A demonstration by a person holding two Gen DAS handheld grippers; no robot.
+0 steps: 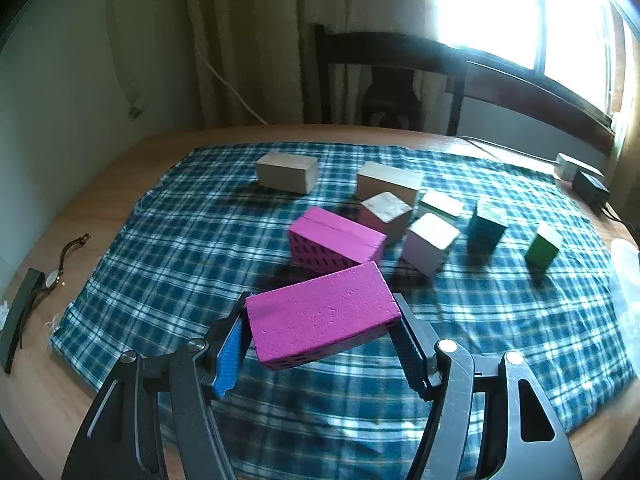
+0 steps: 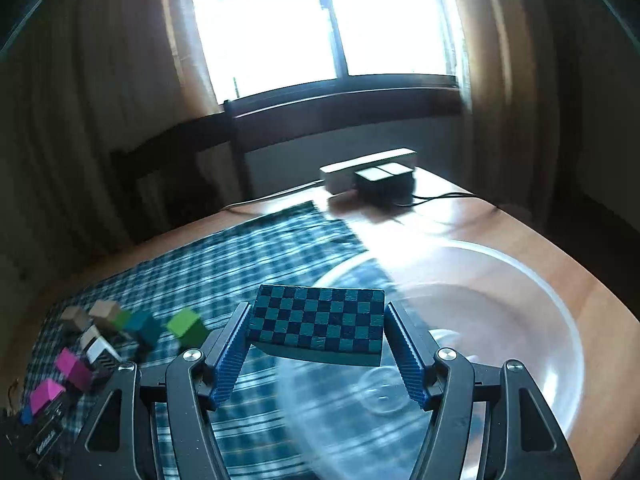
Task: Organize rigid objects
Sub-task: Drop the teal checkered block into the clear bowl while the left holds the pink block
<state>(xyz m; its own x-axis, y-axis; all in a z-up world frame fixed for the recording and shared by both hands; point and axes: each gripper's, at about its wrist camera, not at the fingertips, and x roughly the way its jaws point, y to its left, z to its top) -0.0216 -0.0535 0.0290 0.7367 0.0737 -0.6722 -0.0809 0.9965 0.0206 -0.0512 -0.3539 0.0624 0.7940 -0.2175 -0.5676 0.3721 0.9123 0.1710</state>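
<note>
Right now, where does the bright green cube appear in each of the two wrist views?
Left wrist view: the bright green cube stands far right on the plaid cloth, apart from the other blocks, right of the dark teal cube.
Right wrist view: the same cube is lower left, blurred, just left of the right gripper.
Shared landmark: the dark teal cube beside it, and the plaid cloth.

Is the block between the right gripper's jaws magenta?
No, the right gripper holds a teal checkered block; the magenta block sits in the left gripper.
</note>
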